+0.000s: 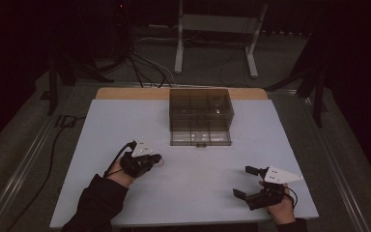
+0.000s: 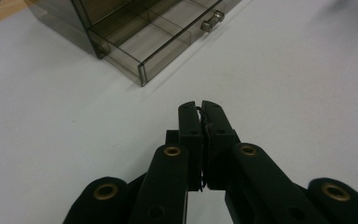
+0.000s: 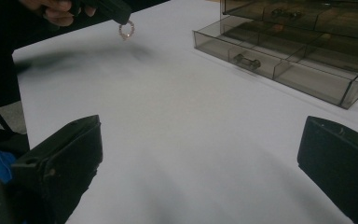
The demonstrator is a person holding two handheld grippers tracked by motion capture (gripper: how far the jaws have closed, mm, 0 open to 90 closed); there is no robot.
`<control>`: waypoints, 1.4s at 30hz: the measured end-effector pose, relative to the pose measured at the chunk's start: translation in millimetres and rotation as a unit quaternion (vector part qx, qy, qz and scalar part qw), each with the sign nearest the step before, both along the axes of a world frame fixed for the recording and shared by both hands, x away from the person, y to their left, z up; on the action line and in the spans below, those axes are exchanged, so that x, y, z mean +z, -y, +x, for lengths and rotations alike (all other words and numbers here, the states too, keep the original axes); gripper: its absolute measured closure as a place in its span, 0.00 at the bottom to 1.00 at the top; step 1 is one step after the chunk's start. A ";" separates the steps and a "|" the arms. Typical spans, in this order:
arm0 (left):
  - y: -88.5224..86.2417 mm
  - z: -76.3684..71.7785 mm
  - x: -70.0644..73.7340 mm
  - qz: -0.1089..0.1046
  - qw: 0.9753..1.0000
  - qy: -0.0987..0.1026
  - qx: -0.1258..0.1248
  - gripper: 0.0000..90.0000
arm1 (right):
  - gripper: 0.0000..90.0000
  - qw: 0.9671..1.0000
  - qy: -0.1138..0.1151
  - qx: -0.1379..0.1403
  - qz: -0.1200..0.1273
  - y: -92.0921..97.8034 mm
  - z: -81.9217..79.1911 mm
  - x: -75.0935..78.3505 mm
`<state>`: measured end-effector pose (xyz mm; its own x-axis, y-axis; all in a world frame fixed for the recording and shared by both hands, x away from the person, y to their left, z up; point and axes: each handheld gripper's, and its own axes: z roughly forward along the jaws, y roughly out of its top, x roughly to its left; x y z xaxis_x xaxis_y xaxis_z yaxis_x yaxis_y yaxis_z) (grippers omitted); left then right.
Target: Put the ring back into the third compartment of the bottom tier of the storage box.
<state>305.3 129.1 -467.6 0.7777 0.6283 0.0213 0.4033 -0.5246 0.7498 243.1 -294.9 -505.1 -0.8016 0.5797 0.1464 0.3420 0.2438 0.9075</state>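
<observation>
Here, my left gripper point(image 2: 200, 108) has its jaws pressed together on a small ring point(image 3: 126, 30), which hangs from the tips above the white table point(image 1: 198, 179). My right gripper point(image 1: 245, 182) sits near the front edge, jaws spread wide. The smoky plastic organizer point(image 1: 200, 110) stands at the back, its bottom drawer point(image 1: 201, 137) pulled out.

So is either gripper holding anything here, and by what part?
The left gripper is shut on a small ring, pinching its band at the jaw tips so the ring hangs below. The right gripper is open and holds nothing.
</observation>
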 end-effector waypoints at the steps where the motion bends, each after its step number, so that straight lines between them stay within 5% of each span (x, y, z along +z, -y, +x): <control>1: 1.6 1.2 1.2 -0.001 1.000 0.000 -0.001 1.00 | 0.00 1.000 0.001 -0.001 0.002 0.0 0.0 0.3; 42: 61.3 27.3 19.2 -0.018 0.998 0.010 -0.061 1.00 | 0.00 1.000 0.002 -0.001 0.003 1.1 -1.8 0.9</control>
<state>332.7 67.8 -448.5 0.8476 0.5304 0.0164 0.3234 -0.5408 0.7765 241.4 -296.0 -504.1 -0.8007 0.5807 0.1474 0.3398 0.2376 0.9100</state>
